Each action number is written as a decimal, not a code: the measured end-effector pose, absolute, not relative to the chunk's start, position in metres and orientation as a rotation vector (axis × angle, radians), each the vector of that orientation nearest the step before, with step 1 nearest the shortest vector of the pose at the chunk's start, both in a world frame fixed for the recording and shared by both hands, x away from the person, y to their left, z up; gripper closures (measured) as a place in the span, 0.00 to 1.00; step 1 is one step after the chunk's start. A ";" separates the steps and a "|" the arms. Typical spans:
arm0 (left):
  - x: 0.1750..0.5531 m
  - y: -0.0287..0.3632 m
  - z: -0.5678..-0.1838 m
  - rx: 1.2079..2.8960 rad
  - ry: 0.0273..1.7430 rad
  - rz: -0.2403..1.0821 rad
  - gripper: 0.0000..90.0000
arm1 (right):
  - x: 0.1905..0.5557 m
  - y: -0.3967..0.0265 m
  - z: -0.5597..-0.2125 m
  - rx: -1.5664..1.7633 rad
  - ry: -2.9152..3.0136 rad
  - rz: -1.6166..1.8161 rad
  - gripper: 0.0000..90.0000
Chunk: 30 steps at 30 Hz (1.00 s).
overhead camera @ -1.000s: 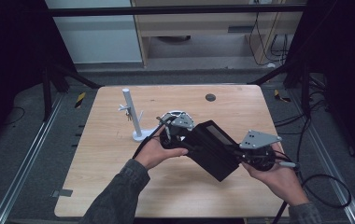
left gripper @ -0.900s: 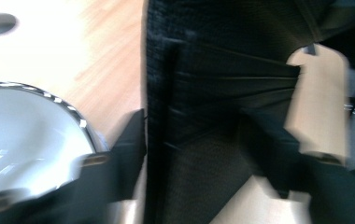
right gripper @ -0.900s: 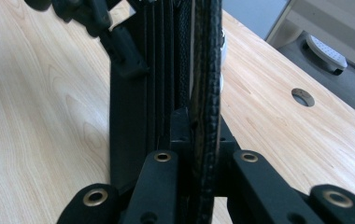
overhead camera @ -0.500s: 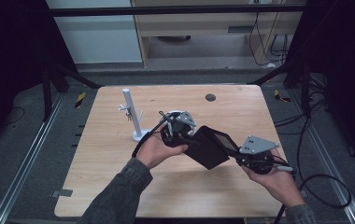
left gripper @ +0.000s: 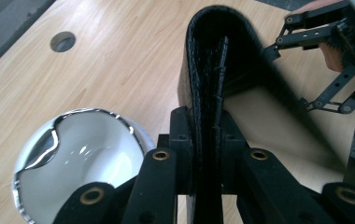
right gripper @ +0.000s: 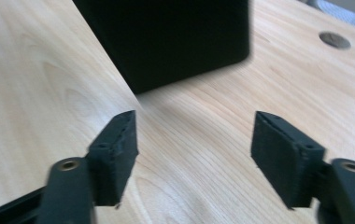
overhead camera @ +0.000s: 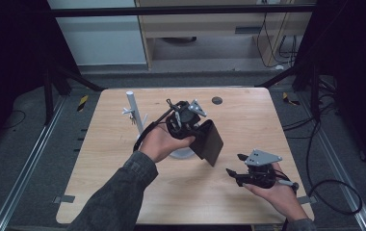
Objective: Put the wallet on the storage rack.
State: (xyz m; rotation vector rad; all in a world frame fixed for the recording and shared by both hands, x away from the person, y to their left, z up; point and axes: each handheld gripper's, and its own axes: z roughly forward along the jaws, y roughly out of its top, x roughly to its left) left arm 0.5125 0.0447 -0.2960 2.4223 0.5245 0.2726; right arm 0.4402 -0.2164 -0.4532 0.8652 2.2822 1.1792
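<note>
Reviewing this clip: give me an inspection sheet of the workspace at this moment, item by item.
Surface: wooden table, round hole near its far edge.
Job's things: black folded wallet, lifted off the table, hanging free.
Clutter: white stand with a shiny dome base.
Grippers: left gripper shut on the wallet's edge; right gripper just opened, nothing between its jaws, low beside the wallet.
Cables: black cable on the floor to the right.
Surroundings: dark frame, grey floor, cabinets behind.

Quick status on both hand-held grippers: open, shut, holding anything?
Left hand-held gripper: shut on the black folded case, held up off the table.
Right hand-held gripper: open, jaws just opened, nothing between them.
</note>
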 end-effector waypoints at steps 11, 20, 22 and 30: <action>0.515 0.054 -0.277 2.421 0.574 0.313 0.89 | 0.469 -0.233 -0.479 1.221 2.149 1.055 0.10; 0.517 0.063 -0.260 2.376 0.610 0.340 0.89 | 0.475 -0.233 -0.497 1.323 2.156 0.959 0.09; 0.518 0.066 -0.258 2.367 0.621 0.356 0.89 | 0.475 -0.232 -0.499 1.329 2.158 0.961 0.08; 0.521 0.085 -0.250 2.345 0.672 0.415 0.89 | 0.477 -0.230 -0.509 1.349 2.181 0.898 0.06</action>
